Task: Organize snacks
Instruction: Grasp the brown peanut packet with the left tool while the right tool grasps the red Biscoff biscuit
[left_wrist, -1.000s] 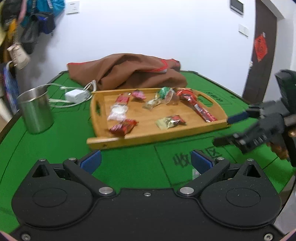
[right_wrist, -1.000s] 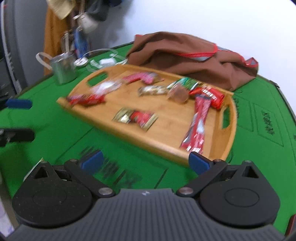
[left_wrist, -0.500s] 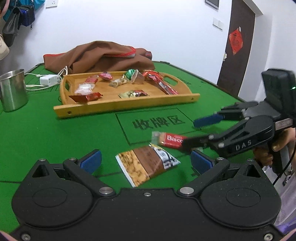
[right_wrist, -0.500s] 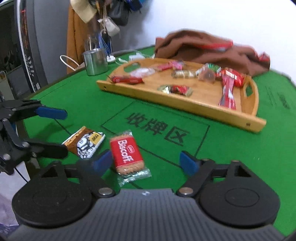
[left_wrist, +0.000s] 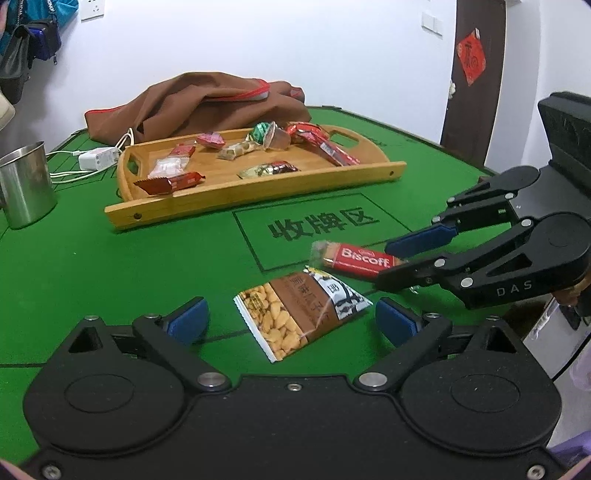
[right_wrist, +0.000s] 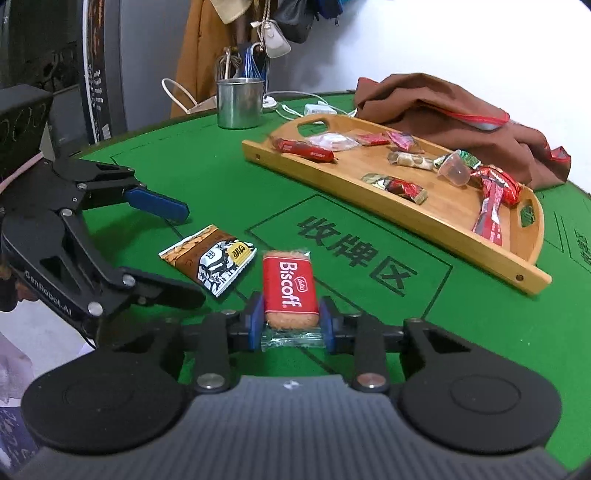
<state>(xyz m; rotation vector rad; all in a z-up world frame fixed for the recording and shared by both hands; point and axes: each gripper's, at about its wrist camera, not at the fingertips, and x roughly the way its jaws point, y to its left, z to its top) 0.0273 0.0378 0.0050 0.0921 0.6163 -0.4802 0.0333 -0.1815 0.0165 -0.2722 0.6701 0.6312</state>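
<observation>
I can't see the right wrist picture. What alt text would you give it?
The right tool has just closed on a red Biscoff biscuit packet lying on a green felt table. To its left, the open left tool straddles a peanut packet; behind, a wooden tray holds assorted wrapped snacks.

A green felt tabletop (left_wrist: 110, 266) with dark printed lines and a boxed row of characters carries everything. Directly on it lie a long bamboo tray (left_wrist: 236, 192) with cut-out handles, a stainless steel mug (left_wrist: 24, 184), a white charger block (left_wrist: 98, 159) with its white cable, and a crumpled brown cloth with red trim (left_wrist: 207, 99) behind the tray. Near the front edge lies a brown-and-white peanut snack packet (left_wrist: 303, 314), flat on the felt, with a red Biscoff biscuit wrapper (right_wrist: 290, 291) just beside it
</observation>
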